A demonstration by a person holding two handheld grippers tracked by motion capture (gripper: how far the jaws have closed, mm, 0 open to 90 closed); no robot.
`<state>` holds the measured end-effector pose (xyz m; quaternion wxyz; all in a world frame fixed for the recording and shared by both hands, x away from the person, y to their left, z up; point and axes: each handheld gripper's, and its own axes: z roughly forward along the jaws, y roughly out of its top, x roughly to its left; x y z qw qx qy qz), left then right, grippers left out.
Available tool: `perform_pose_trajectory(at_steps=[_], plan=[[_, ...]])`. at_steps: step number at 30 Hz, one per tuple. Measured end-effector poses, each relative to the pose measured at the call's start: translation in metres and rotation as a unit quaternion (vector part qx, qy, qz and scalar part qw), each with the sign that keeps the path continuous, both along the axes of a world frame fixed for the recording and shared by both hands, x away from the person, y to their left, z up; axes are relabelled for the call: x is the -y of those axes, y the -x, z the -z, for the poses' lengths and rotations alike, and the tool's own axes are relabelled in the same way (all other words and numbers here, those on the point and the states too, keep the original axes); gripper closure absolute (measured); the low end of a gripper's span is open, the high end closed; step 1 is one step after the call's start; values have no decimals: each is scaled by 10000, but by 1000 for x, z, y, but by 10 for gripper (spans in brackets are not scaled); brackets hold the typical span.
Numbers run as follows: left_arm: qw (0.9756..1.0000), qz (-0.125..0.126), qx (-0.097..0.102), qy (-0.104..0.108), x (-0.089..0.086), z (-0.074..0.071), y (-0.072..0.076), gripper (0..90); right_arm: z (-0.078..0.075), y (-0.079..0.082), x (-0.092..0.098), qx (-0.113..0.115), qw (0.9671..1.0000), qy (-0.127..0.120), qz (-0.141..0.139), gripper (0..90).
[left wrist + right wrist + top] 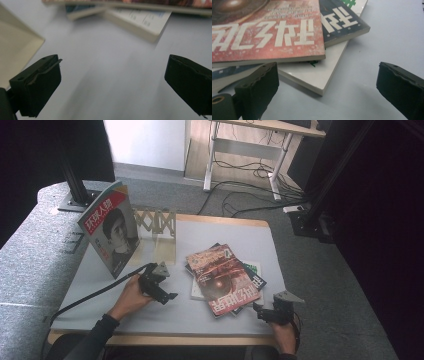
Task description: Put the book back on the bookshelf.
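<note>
The stack of magazines (225, 279) lies flat on the grey tabletop (170, 312), between the two grippers. The left gripper (167, 295) hovers just beside its near-left edge, fingers (37, 85) spread wide and empty; ahead of them are a pale corner of the stack and bare tabletop. The right gripper (257, 309) sits just off the near-right corner, fingers (258, 87) also wide apart, holding nothing, the red top magazine (267, 32) directly beyond them. Beyond the left fingers stand a wooden rack (157, 232) and an upright magazine (111, 227) leaning beside it.
</note>
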<state>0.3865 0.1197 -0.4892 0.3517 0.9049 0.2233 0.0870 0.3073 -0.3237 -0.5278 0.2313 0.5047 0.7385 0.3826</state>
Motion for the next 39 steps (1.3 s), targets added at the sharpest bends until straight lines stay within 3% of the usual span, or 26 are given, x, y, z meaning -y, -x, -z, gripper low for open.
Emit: perform_pose_trajectory(at_steps=[3,6,10,19,26,30,36,39], plan=[[9997,128,-52,184,10,-6,-8,28,-2,0,-2,53,10000,-17,13,31],[9997,215,-62,118,22,-10,-18,24,-3,0,-3,85,9999,-40,45,22],[9994,281,-101,200,34,-16,-30,16,-5,-1,-4,146,9999,7,60,13],[9988,197,-59,451,58,-23,-59,1,-4,-3,-6,153,9998,2,133,0],[9988,110,-136,468,74,-14,-78,0,-5,-3,-8,214,9997,44,119,0],[9992,43,-153,355,80,-7,-87,0,-5,-3,-9,245,9996,40,111,0],[9987,-132,-214,452,81,1,-101,0,-4,-3,-10,235,9996,70,102,0],[9989,-163,-164,400,83,5,-105,0,-3,-4,-10,240,9996,53,115,0]])
